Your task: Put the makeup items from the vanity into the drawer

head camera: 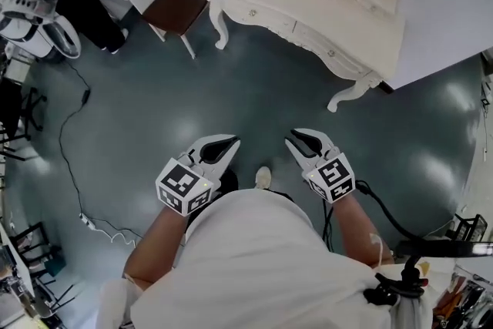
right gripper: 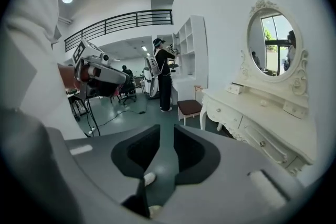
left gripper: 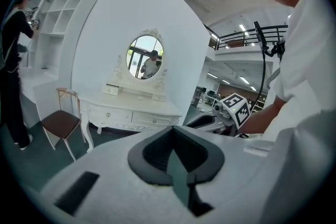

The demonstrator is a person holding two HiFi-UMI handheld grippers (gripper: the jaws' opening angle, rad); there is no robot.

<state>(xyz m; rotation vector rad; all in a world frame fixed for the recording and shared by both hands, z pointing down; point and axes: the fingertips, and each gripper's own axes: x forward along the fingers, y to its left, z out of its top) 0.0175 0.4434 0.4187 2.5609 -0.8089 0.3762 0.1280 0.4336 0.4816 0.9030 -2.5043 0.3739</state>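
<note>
Left gripper (head camera: 229, 144) and right gripper (head camera: 296, 141) are held side by side, near, over the bare green floor (head camera: 254, 96), each with jaws a narrow gap apart and nothing between them. The white vanity (head camera: 308, 4) stands far ahead, well apart from both, its front drawers (head camera: 258, 13) closed and an oval mirror (right gripper: 273, 44) above. Makeup items on its top are too small to tell; a brown-seated chair (head camera: 176, 9) is just left of it.
</note>
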